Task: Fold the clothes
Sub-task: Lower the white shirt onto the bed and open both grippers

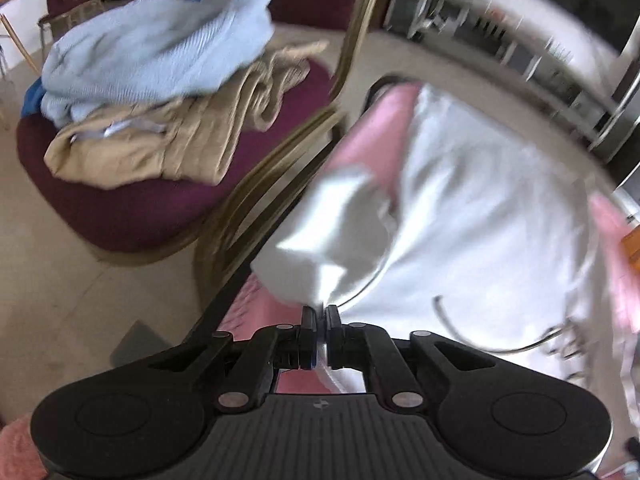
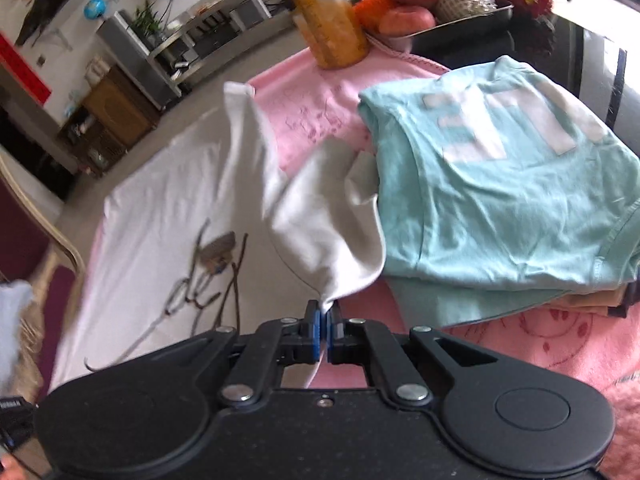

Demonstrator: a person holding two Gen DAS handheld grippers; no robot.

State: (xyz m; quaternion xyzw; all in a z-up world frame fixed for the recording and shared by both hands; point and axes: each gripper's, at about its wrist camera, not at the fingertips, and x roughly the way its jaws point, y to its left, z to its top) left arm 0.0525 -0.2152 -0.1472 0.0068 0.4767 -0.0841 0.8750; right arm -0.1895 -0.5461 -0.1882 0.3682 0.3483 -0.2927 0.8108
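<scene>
A white T-shirt [image 1: 480, 200] with dark script lettering lies spread over a pink tablecloth [image 1: 384, 132]. My left gripper [image 1: 320, 314] is shut on a bunched corner of it, and the fabric rises from the pinch in a fold. In the right wrist view the same white T-shirt [image 2: 160, 208] stretches away to the left. My right gripper [image 2: 323, 308] is shut on another gathered corner of it, held just above the pink tablecloth [image 2: 304, 112]. The view from the left wrist is blurred.
A folded mint T-shirt [image 2: 500, 184] tops a stack right of my right gripper. Behind it stand an orange jar [image 2: 336, 28] and a fruit tray [image 2: 460, 20]. Beside the table, a maroon chair [image 1: 140, 208] holds a light blue knit [image 1: 160, 48] and a beige garment [image 1: 180, 140].
</scene>
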